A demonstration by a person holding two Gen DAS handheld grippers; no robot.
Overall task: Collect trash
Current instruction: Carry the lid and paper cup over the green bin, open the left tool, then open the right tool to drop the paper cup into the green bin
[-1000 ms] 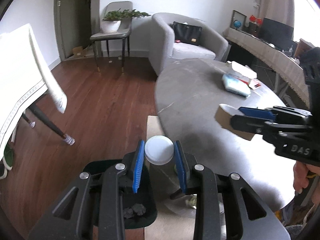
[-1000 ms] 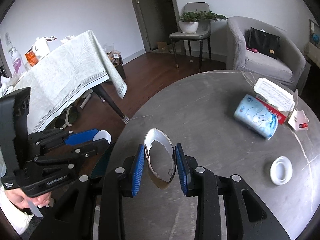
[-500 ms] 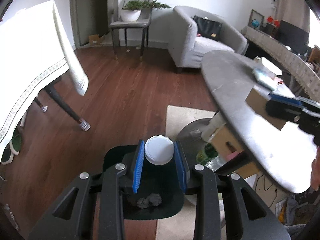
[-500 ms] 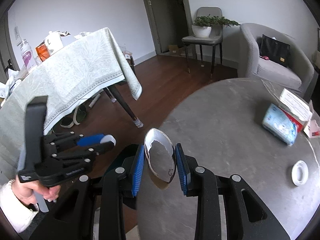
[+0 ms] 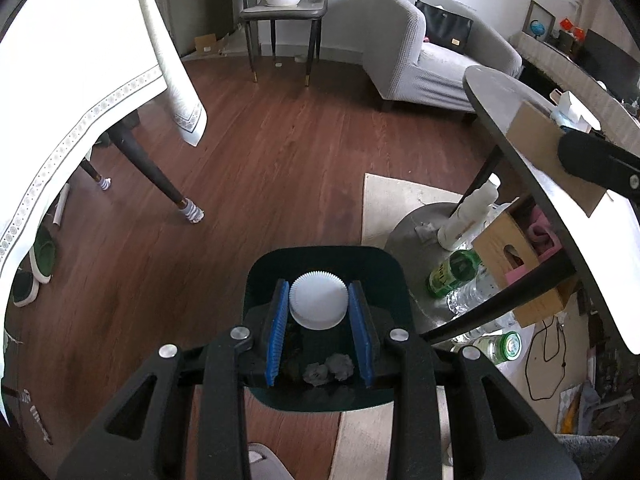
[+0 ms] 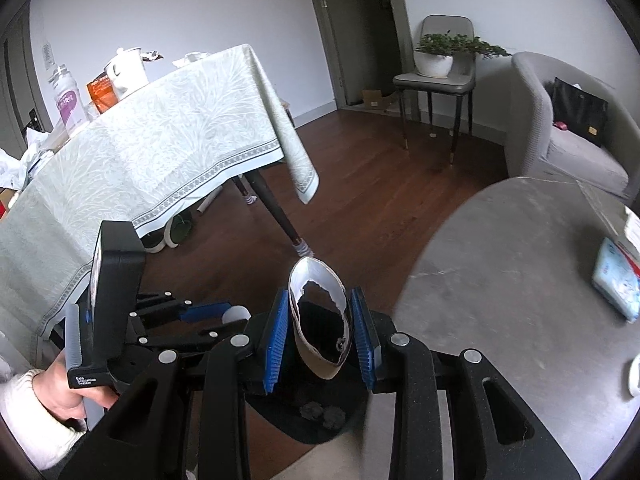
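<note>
My left gripper (image 5: 319, 307) is shut on a white ribbed lid (image 5: 318, 300) and holds it right above the open black trash bin (image 5: 384, 264) on the floor. Crumpled grey scraps (image 5: 329, 369) lie in the bin. My right gripper (image 6: 320, 330) is shut on a squashed brown paper cup (image 6: 320, 320) with a torn foil top, held past the round grey table's (image 6: 520, 280) left edge, above the bin (image 6: 316, 420). The left gripper (image 6: 216, 316) shows at the left of the right wrist view, and the cup (image 5: 556, 148) at the right of the left wrist view.
Under the round table (image 5: 536, 152) stand bottles (image 5: 452, 274), a white bottle (image 5: 468, 216) and a cardboard box (image 5: 516, 264). A clothed dining table (image 6: 152, 148) is at left, an armchair (image 5: 432, 60) and a chair with a plant (image 5: 288, 4) beyond. A tissue pack (image 6: 616, 280) lies on the round table.
Both grippers moved left off the round table and down. The lid now hangs over the bin, and the cup has come over the table's edge above the bin.
</note>
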